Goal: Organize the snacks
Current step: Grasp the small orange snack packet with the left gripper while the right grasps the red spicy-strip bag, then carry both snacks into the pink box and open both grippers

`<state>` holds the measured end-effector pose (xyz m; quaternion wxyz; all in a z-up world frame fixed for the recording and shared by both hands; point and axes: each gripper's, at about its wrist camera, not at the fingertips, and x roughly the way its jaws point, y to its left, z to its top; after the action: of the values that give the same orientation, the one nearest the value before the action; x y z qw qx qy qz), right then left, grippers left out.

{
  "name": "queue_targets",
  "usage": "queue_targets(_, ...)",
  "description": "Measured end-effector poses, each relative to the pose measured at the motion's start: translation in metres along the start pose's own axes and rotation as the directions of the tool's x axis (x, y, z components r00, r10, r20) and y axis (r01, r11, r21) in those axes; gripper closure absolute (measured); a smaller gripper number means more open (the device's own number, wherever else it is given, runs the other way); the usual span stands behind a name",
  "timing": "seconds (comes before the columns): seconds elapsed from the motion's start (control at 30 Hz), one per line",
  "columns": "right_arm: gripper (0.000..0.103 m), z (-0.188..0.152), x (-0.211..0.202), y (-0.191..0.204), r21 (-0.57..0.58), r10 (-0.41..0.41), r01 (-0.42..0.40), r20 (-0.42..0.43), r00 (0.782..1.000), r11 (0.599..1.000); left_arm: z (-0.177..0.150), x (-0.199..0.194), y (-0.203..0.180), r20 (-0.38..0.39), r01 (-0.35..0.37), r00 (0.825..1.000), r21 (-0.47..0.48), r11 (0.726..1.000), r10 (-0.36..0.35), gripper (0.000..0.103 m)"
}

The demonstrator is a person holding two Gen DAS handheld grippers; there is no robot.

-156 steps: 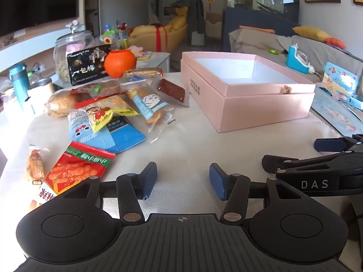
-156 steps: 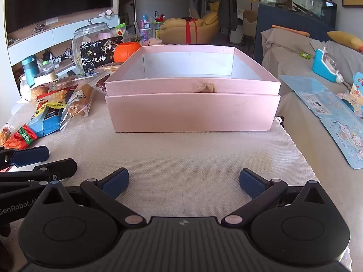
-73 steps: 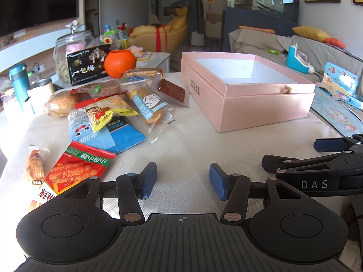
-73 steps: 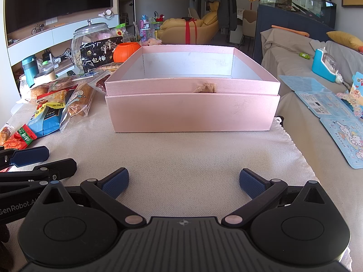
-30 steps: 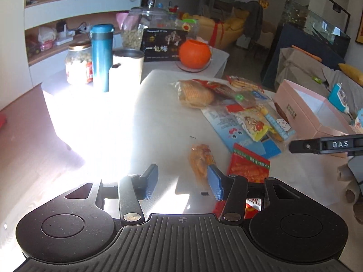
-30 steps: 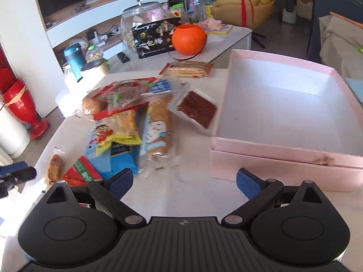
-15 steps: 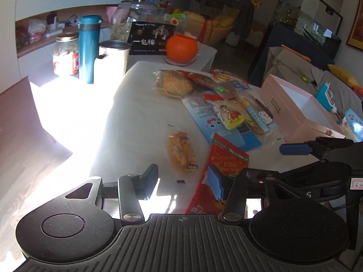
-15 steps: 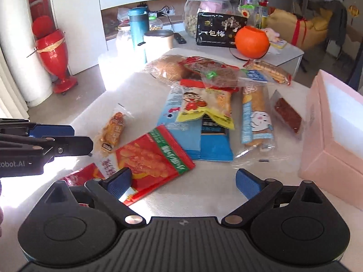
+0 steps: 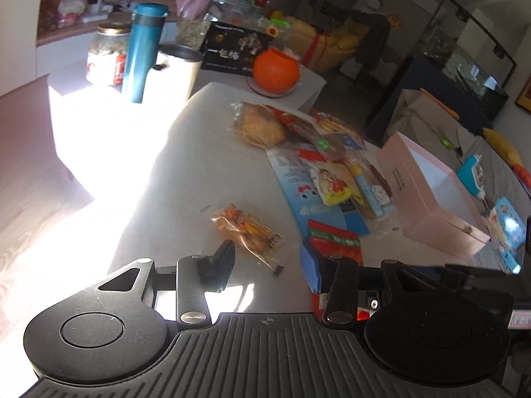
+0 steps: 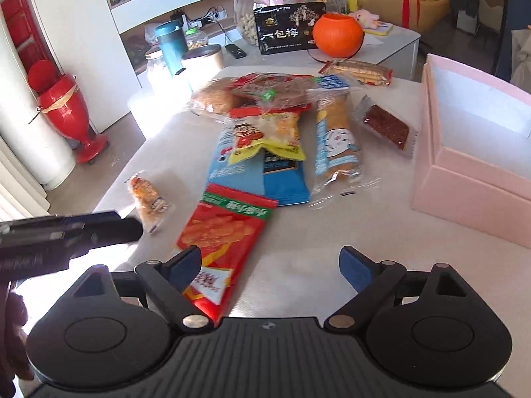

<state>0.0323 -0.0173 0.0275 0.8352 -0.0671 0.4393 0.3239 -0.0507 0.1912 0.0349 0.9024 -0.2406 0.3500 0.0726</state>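
A small orange snack packet lies near the table's left edge. My left gripper hovers just in front of it, jaws closing, with the packet's clear tail between them and the pads not touching it. A red snack bag lies beside it. My right gripper is wide over the bag's near end, jaws closing, its left finger above the bag. Further back lies a pile of snacks. The open pink box stands at the right and shows nothing inside.
A teal flask, a white cup, a glass jar, a black box and an orange pot stand behind the snacks. A red vase is on the floor at the left. Strong sun glares at the table's left edge.
Both grippers have swung from the pink box to the snacks on the left. The left now sits at the orange packet, the right over the red bag. Both jaws have narrowed a little.
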Motion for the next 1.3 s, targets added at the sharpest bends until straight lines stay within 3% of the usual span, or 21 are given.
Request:
queue_targets(0.1, 0.007, -0.006, 0.012, 0.027, -0.010, -0.006, 0.006, 0.018, 1.000, 1.000, 0.009, 0.019, -0.004, -0.031, -0.018, 0.999, -0.003, 1.000, 0.018, 0.055)
queue_targets(0.2, 0.007, -0.017, 0.020, 0.054, -0.136, -0.104, 0.111, 0.058, 0.993, 0.984, 0.011, 0.041, -0.017, -0.028, -0.104, 0.994, 0.113, 0.988, 0.108, 0.055)
queue_targets(0.3, 0.007, -0.024, 0.009, 0.047, -0.198, -0.111, 0.127, 0.086, 0.990, 0.972, 0.013, 0.050, -0.024, 0.014, -0.156, 0.988, 0.200, 0.967, 0.156, 0.055)
queue_targets(0.43, 0.007, -0.029, -0.004, -0.001, -0.106, -0.138, 0.146, 0.080, 0.987, 0.984, 0.010, 0.054, -0.028, 0.044, -0.173, 0.985, 0.278, 0.945, 0.168, 0.059)
queue_targets(0.5, 0.007, -0.030, -0.009, -0.019, -0.060, -0.129, 0.134, 0.086, 0.988, 0.989, 0.002, 0.049, -0.032, 0.046, -0.158, 0.987, 0.317, 0.935, 0.152, 0.070)
queue_targets(0.53, 0.008, -0.030, -0.009, -0.022, -0.063, -0.141, 0.147, 0.088, 0.986, 0.987, -0.002, 0.046, -0.033, 0.041, -0.144, 0.990, 0.329, 0.933, 0.138, 0.075)
queue_targets(0.67, 0.011, -0.030, -0.006, -0.019, -0.123, -0.135, 0.150, 0.123, 0.983, 0.981, -0.024, 0.027, -0.040, 0.008, -0.090, 0.996, 0.381, 0.920, 0.094, 0.074)
queue_targets(0.77, 0.030, -0.023, -0.005, -0.014, -0.181, -0.090, 0.109, 0.113, 0.990, 0.977, -0.037, 0.017, -0.045, -0.006, -0.089, 0.995, 0.434, 0.897, 0.102, 0.073)
queue_targets(0.8, 0.048, -0.021, -0.008, -0.014, -0.190, -0.059, 0.075, 0.090, 0.994, 0.979, -0.038, 0.014, -0.047, -0.013, -0.088, 0.994, 0.444, 0.892, 0.104, 0.074)
queue_targets(0.87, 0.057, -0.018, -0.019, -0.013, -0.209, -0.036, 0.048, 0.061, 0.998, 0.977, -0.039, 0.012, -0.050, -0.019, -0.082, 0.995, 0.456, 0.886, 0.102, 0.076)
queue_targets(1.0, 0.058, -0.012, -0.058, -0.035, -0.150, 0.005, 0.006, 0.074, 0.997, 0.989, -0.034, 0.003, -0.070, -0.015, 0.035, 0.999, 0.430, 0.902, -0.031, 0.077)
queue_targets(1.1, 0.058, 0.006, -0.105, -0.065, -0.096, -0.016, 0.033, 0.171, 0.985, 0.995, -0.003, -0.005, -0.109, 0.020, 0.156, 0.983, 0.432, 0.888, -0.182, 0.078)
queue_targets(1.2, 0.058, 0.045, -0.148, -0.100, -0.020, -0.093, 0.103, 0.273, 0.957, 0.995, 0.041, -0.006, -0.164, 0.055, 0.279, 0.940, 0.449, 0.849, -0.338, 0.077)
queue_targets(1.27, 0.057, 0.073, -0.161, -0.124, 0.040, -0.148, 0.142, 0.304, 0.941, 0.989, 0.075, 0.007, -0.195, 0.072, 0.386, 0.890, 0.408, 0.828, -0.450, 0.073)
queue_targets(1.3, 0.051, 0.087, -0.163, -0.136, 0.062, -0.163, 0.151, 0.304, 0.939, 0.987, 0.089, 0.020, -0.207, 0.059, 0.425, 0.875, 0.383, 0.820, -0.481, 0.072)
